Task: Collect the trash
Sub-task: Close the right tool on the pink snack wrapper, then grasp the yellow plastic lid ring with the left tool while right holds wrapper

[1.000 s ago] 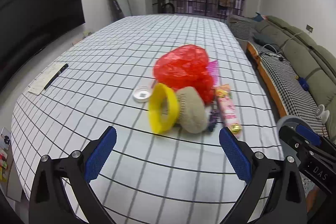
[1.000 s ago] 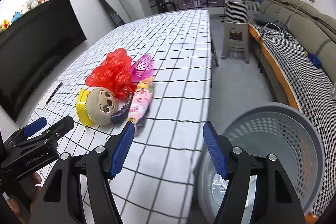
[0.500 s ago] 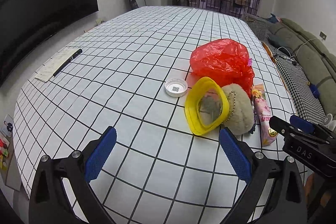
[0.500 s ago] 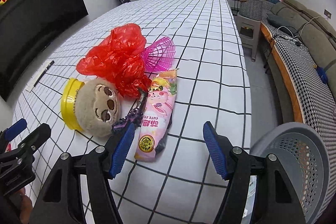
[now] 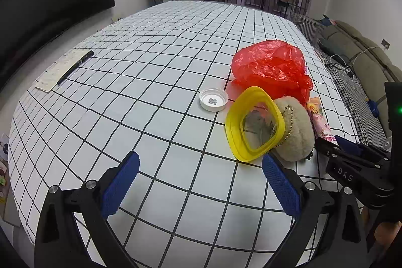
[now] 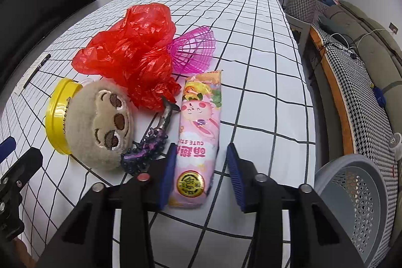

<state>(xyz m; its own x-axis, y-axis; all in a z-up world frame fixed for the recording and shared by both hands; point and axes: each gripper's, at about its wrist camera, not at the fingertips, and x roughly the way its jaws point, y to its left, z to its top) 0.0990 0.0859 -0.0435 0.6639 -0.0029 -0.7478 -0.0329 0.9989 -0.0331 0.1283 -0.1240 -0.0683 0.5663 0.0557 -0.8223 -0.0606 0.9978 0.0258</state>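
Right claw (image 6: 199, 173): I see it closing around the pink snack packet (image 6: 198, 140), right pad not touching.
Left claw (image 5: 201, 183): wide open, empty, above the surface (image 5: 140, 92).

I see table (image 5: 155, 117), checked cloth. Near right: red bag (image 6: 130, 54), pink net (image 6: 193, 49), snack pack (image 6: 198, 132), sloth toy (image 6: 105, 127), yellow lid (image 5: 253, 127), white cap (image 5: 213, 99). Far left: pen (image 5: 75, 67).
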